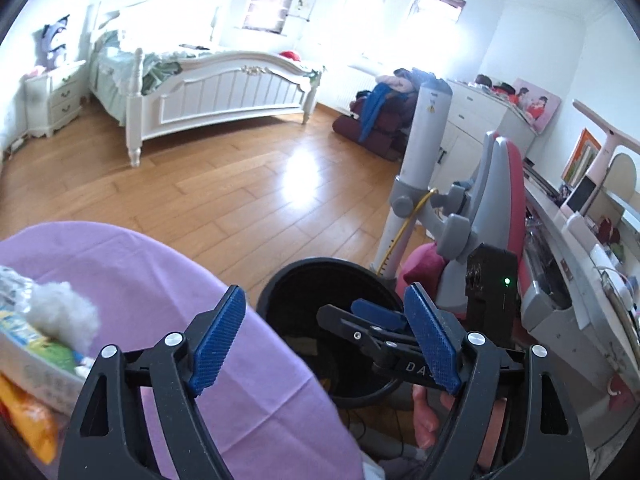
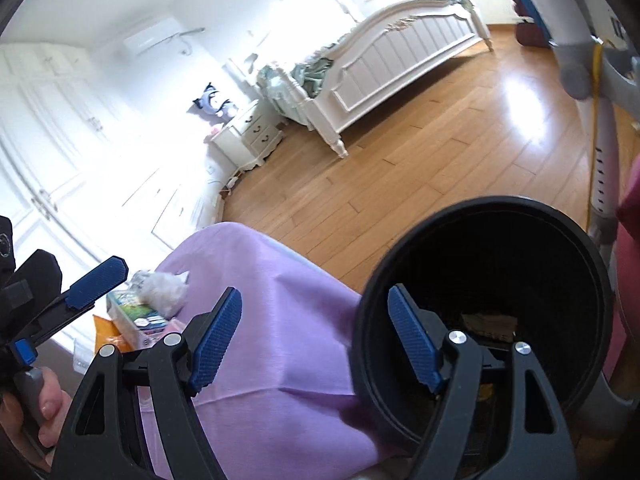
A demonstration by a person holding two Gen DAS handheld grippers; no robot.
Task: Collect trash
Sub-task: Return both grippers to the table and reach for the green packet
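Note:
A black round trash bin [image 2: 492,300] stands on the floor beside a table with a purple cloth [image 2: 272,320]; it also shows in the left wrist view [image 1: 320,292]. Trash lies at the table's far end: a white fluff wad [image 1: 64,312], a printed carton [image 2: 136,316] and an orange wrapper [image 1: 28,420]. My left gripper [image 1: 324,340] is open and empty over the cloth's edge. My right gripper [image 2: 316,344] is open and empty, with its right finger over the bin's rim. The right gripper also shows in the left wrist view [image 1: 380,316], above the bin.
A pink and grey chair [image 1: 492,216] and a cluttered desk [image 1: 580,264] stand to the right of the bin. A white pole stand [image 1: 416,160] rises behind it. A white bed [image 1: 216,92] and a nightstand [image 1: 56,96] stand across the wooden floor [image 1: 240,184].

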